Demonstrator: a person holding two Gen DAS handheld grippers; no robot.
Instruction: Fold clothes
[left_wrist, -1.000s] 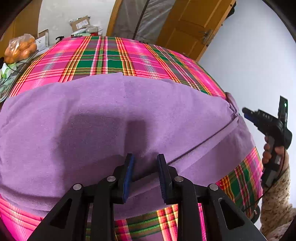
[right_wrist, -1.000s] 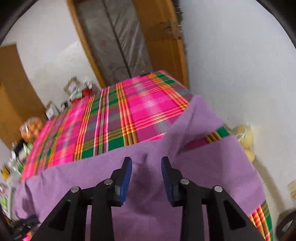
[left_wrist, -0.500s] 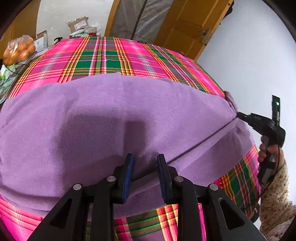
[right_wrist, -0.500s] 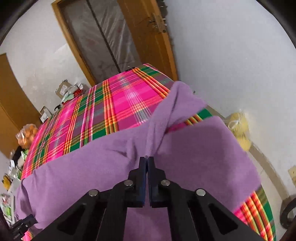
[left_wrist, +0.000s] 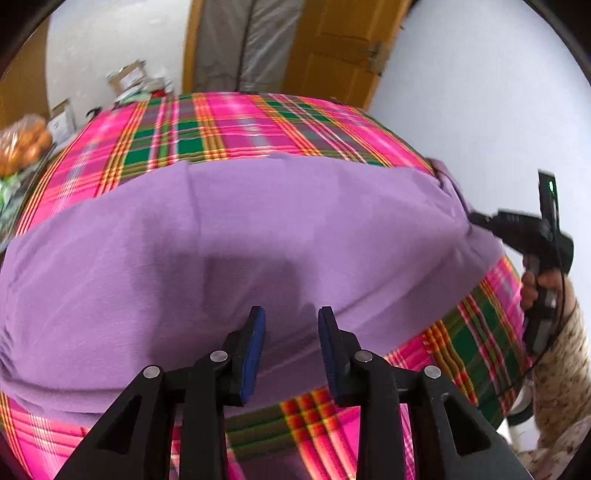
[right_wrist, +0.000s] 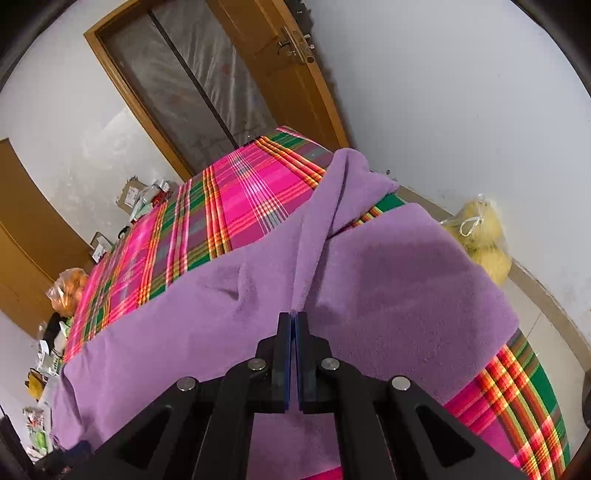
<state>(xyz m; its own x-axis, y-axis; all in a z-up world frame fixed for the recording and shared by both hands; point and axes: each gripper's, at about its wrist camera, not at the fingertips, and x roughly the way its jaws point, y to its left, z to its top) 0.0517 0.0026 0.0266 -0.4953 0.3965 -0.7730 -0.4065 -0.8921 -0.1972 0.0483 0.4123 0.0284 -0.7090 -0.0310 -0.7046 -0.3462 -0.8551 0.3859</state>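
One soft purple fleece garment lies spread across the pink-and-green plaid bedcover, with bare plaid beyond its far edge. The right gripper, jaws closed, pinches a raised ridge of the fleece near the bed's right edge. The left gripper hovers over the near hem, jaws apart and gripping nothing. Two grippers, one garment.

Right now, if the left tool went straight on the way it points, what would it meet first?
Probably the purple garment. The left tool is open and aims at that cloth spread over the plaid cover; nothing shows between them, though depth is unclear.
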